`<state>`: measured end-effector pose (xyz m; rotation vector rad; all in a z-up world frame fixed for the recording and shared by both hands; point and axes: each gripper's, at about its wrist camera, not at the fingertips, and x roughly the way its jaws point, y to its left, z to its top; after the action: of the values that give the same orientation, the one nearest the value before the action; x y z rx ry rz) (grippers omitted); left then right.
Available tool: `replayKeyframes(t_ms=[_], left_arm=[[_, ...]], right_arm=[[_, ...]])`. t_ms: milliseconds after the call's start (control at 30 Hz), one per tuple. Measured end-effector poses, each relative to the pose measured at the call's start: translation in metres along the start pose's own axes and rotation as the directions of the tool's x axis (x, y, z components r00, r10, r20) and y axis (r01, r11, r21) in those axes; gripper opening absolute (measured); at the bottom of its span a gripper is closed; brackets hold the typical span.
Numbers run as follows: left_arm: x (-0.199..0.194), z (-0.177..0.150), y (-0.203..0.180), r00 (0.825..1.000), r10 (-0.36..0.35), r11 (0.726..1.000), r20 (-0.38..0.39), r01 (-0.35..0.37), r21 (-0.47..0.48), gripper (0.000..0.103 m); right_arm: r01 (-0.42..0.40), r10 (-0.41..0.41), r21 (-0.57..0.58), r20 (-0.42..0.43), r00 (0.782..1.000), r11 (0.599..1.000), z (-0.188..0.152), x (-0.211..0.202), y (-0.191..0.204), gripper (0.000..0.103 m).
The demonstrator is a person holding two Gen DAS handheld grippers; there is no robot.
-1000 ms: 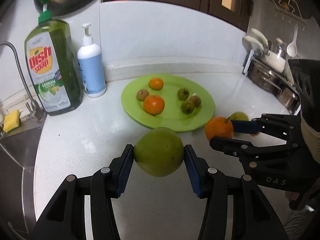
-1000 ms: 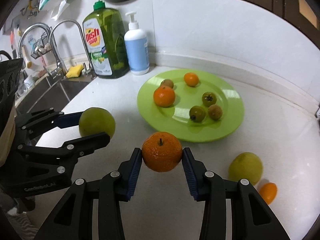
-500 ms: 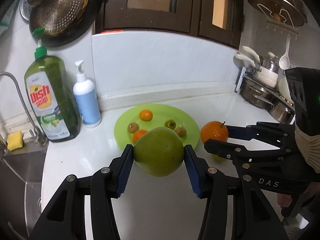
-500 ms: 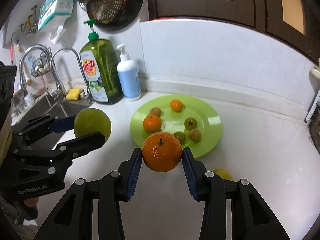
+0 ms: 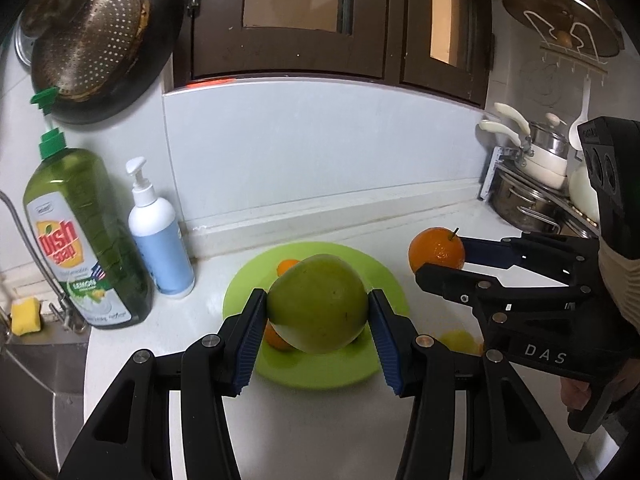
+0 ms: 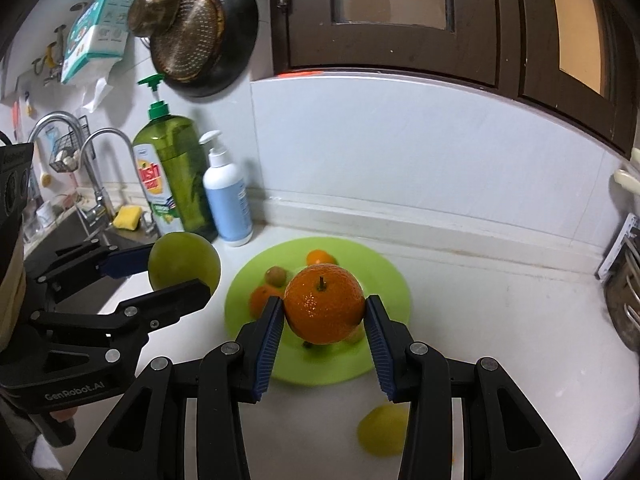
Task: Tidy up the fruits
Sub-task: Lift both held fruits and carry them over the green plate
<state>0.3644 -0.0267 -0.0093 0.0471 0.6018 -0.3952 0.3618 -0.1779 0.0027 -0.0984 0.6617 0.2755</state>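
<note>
we pinch green fruit [image 5: 318, 304] in left tongs [image 5: 318, 312], orange [image 6: 325, 304] in right tongs [image 6: 325, 320]; both fruits aloft. plate [image 6: 390, 276] lies below at 12 o'clock, both hands about equally near.

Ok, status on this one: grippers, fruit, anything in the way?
Left gripper shut on green fruit. Right gripper shut on orange. Both held above the green plate. One yellow-green fruit loose on the counter; path clear.
</note>
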Motion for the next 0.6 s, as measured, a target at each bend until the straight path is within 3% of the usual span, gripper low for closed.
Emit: replayKeyframes(t_ms=[367,600], left_arm=[[0.048,0.027,0.014,0.998,-0.016,0.999,-0.053,0.014,-0.033,0.05],[0.083,0.033,0.022,0.993,-0.024,0.999,-0.117,0.018,-0.051,0.05]], right_arm=[[-0.001,0.002,0.003,-0.055,0.999,1.0,0.027,0.047,-0.019,0.042],[-0.015,0.017,0.015,-0.146,0.989,1.0,0.038,0.086,-0.034,0.042]])
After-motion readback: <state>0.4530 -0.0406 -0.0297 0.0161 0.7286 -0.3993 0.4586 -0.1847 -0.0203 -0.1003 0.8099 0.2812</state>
